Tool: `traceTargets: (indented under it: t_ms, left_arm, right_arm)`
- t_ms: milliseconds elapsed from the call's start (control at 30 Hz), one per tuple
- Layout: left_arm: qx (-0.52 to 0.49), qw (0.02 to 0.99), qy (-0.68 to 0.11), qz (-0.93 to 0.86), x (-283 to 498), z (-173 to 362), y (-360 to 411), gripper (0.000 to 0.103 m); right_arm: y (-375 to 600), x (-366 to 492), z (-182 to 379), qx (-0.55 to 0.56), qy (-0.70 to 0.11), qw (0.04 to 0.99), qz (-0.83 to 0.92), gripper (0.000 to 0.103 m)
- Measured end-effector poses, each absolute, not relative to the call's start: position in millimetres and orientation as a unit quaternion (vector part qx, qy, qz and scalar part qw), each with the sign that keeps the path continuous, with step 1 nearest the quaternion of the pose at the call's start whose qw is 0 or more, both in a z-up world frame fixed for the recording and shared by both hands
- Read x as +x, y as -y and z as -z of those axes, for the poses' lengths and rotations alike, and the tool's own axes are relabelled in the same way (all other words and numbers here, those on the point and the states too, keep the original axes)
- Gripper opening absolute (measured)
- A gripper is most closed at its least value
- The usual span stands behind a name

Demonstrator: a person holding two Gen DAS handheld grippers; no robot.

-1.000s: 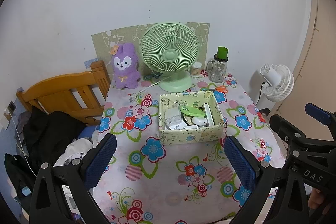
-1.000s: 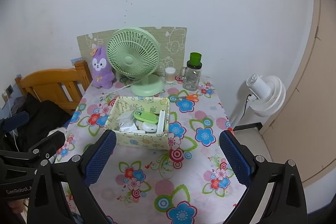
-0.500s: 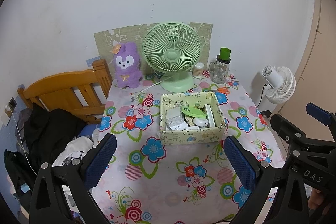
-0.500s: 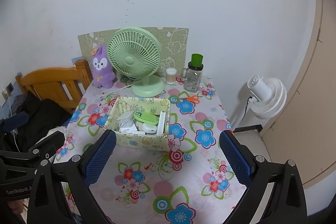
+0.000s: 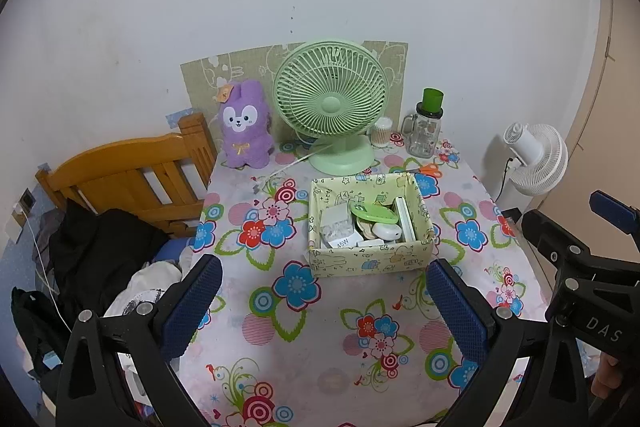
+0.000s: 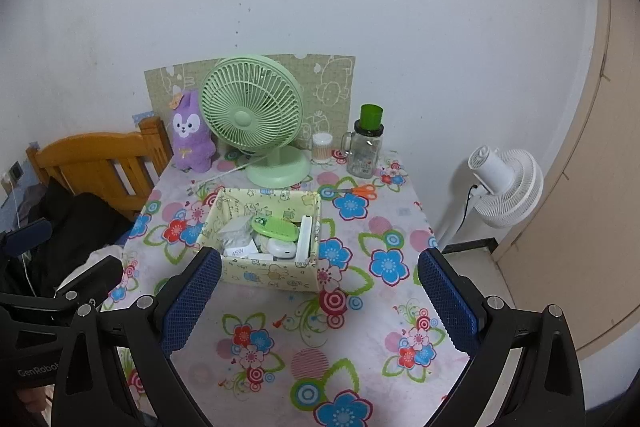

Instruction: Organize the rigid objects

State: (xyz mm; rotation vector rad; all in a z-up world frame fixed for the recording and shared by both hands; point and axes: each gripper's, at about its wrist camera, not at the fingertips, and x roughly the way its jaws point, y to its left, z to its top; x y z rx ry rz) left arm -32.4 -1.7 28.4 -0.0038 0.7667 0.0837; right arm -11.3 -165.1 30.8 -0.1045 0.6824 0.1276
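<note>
A pale yellow patterned box (image 5: 370,259) (image 6: 272,273) stands in the middle of the flowered table. It holds several small items: a green comb-like piece (image 5: 374,213) (image 6: 276,227), a white oval case (image 5: 386,231) (image 6: 282,249), a white charger marked 45W (image 5: 340,241) and a white bar (image 6: 305,237). Orange scissors (image 5: 426,169) (image 6: 356,191) lie on the cloth behind the box. My left gripper (image 5: 322,301) hangs open above the near table, nothing between its fingers. My right gripper (image 6: 318,301) is open too, back from the box.
At the table's back stand a green fan (image 5: 332,107), a purple plush (image 5: 244,125), a glass jar mug with green lid (image 5: 426,125) and a cotton-swab tub (image 5: 382,133). A wooden bed frame (image 5: 132,171) with clothes is left; a white floor fan (image 5: 534,159) is right.
Both views have risen and pulled back slightly, so the table sits a little lower in frame. Both grippers stay open, and nothing on the table has moved.
</note>
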Motion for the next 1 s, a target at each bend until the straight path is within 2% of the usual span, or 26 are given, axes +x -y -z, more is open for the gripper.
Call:
traceTargets:
  t_ms: [1000]
  left_arm:
    - [-0.042, 0.913, -0.402, -0.055, -22.1, -30.1, 6.4, 0.103]
  right_arm:
    - [173.1, 3.2, -35.5, -0.051, -0.366, 0.927, -0.068, 0.101]
